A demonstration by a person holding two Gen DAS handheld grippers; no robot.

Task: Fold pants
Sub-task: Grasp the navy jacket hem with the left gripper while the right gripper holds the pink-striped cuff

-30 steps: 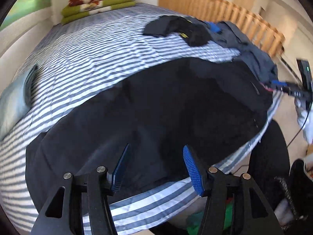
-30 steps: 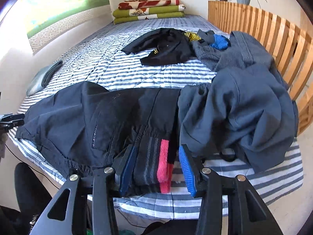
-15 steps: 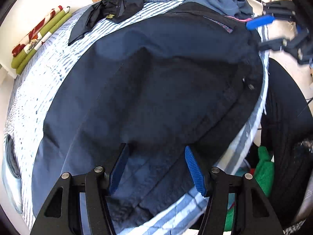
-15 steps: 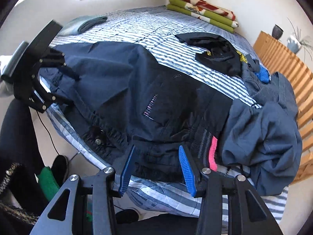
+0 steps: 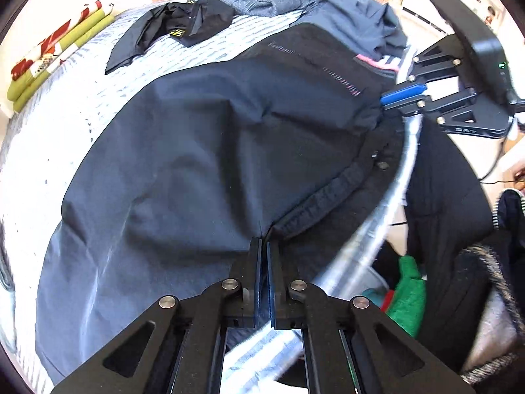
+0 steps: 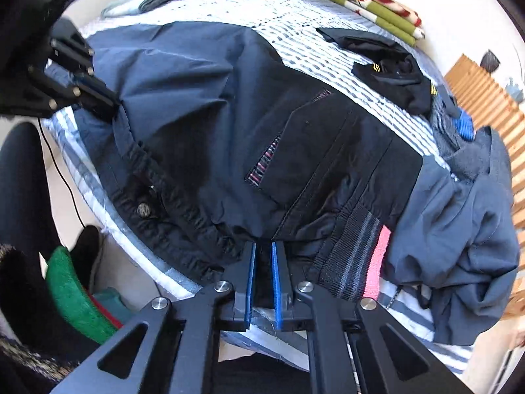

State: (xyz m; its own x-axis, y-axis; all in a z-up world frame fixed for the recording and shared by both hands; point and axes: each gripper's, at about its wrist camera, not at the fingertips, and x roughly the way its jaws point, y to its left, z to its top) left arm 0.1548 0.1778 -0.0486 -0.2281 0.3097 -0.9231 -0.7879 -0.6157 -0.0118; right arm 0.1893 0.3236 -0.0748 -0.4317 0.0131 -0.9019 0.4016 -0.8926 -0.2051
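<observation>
Dark navy pants point(image 5: 203, 164) lie spread across the near part of a bed point(image 5: 65, 124) covered in a blue-and-white striped sheet, their waistband running along the near edge. The left gripper point(image 5: 264, 246) has its jaws clenched on the waistband fabric at the near edge, toward the left end of the garment. The right gripper point(image 6: 262, 246) is closing its jaws on the waistband beside a ribbed grey-and-pink elastic panel point(image 6: 357, 252), dark cloth pinched between the blue pads. A crumpled blue-grey garment point(image 6: 459, 246) is heaped at the right, its edge overlapping the pants' right end and crowding that side. Farther back on the bed a black garment with yellow marks point(image 6: 387, 65) lies loose, and beyond it a grey knit piece with a bright blue one point(image 6: 464, 124). Folded green and red-patterned blankets point(image 5: 55, 55) are stacked at the far end. A slatted wooden rail point(image 6: 485, 98) lines the right side. Something green point(image 5: 407, 295) sits on the floor below the near edge.
</observation>
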